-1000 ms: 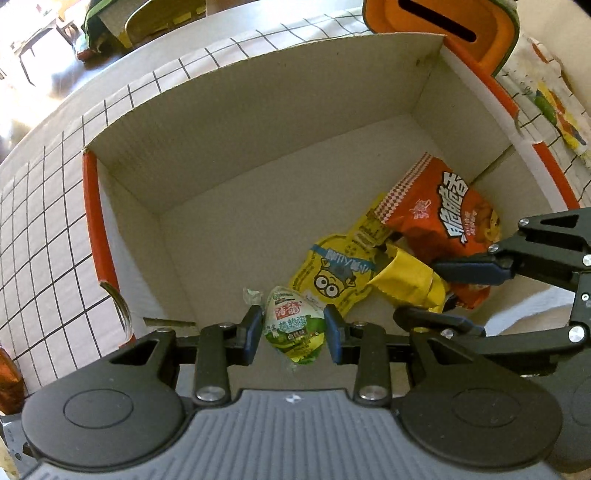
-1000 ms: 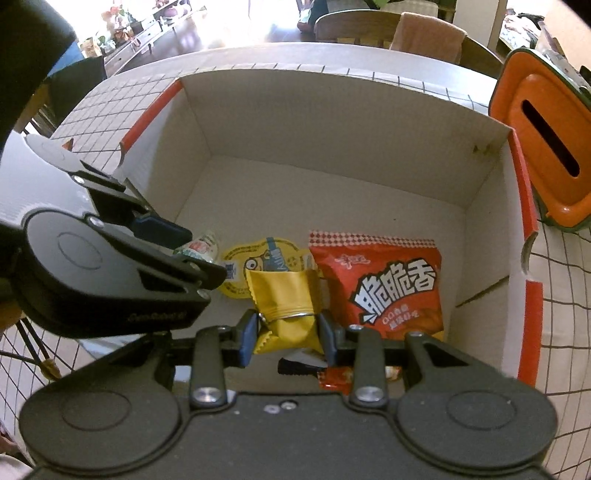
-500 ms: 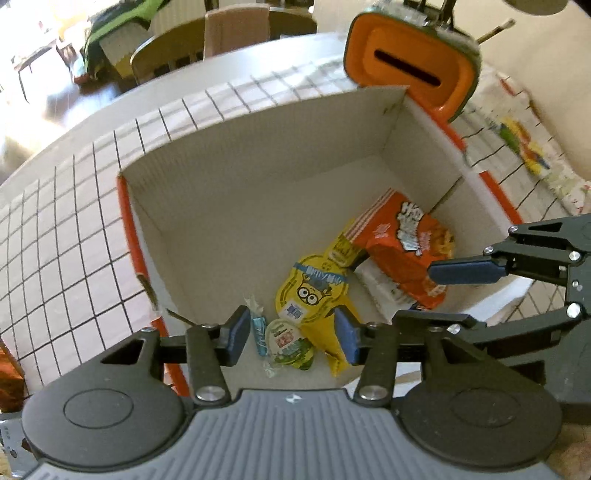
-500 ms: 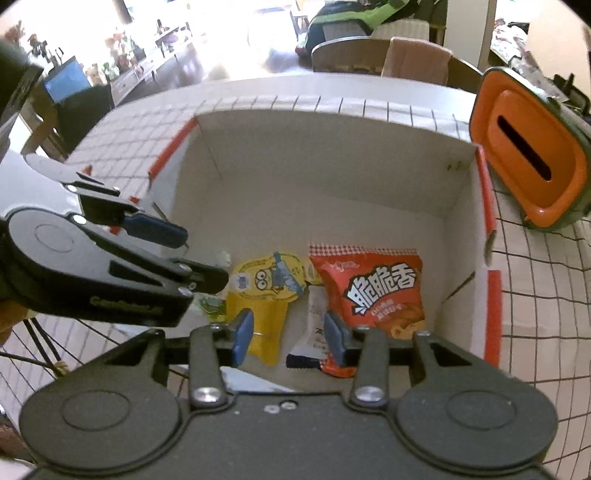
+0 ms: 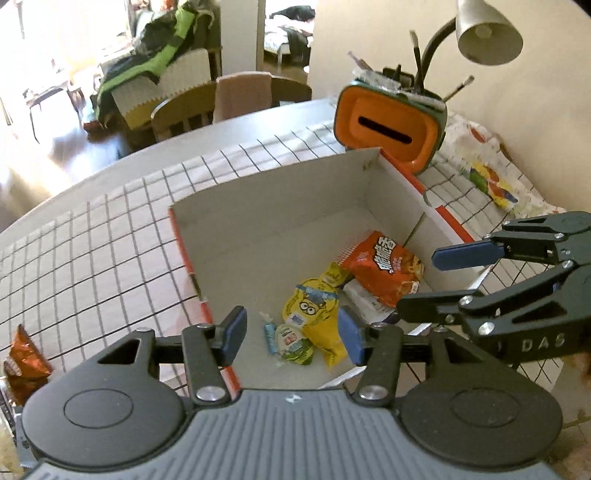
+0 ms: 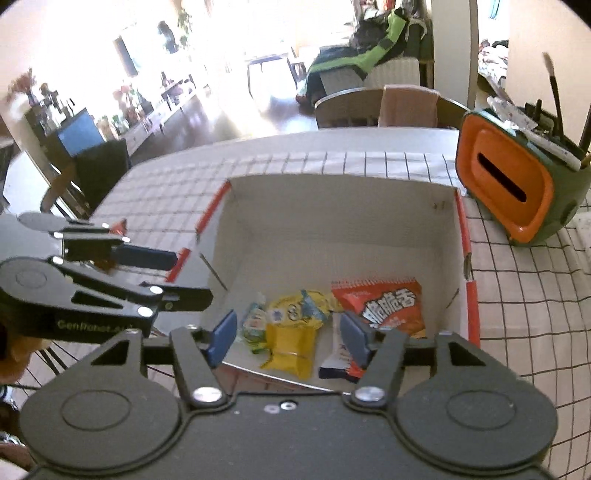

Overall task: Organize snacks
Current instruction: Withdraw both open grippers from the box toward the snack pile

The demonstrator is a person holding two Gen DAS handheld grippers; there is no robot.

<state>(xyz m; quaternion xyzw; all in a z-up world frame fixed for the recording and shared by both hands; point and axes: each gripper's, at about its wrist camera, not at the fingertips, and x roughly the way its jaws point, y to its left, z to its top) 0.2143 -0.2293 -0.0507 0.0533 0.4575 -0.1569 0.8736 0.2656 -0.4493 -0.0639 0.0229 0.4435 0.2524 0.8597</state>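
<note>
A white cardboard box [image 5: 258, 218] with red edges sits on the checked tablecloth and holds several snacks: a red chip bag [image 5: 384, 266], a yellow Minion pouch [image 5: 310, 302], a yellow packet [image 6: 290, 343], a small green-white snack [image 5: 293, 341] and a white-blue wrapper [image 6: 338, 360]. My left gripper [image 5: 291, 334] is open and empty above the box's near edge. My right gripper [image 6: 286, 336] is open and empty, also above the near edge. Each gripper shows in the other's view, the right one [image 5: 436, 280] and the left one [image 6: 173, 273].
An orange-and-green pen holder [image 5: 391, 125] stands behind the box at the right, also in the right wrist view [image 6: 517, 184]. A lamp [image 5: 487, 33] hangs above it. An orange snack bag [image 5: 26, 362] lies on the table at the far left. Chairs stand beyond the table.
Both grippers opened and let go: the left dropped the green-white snack, the right the yellow packet, both into the box. Both then lifted up and back away from the box.
</note>
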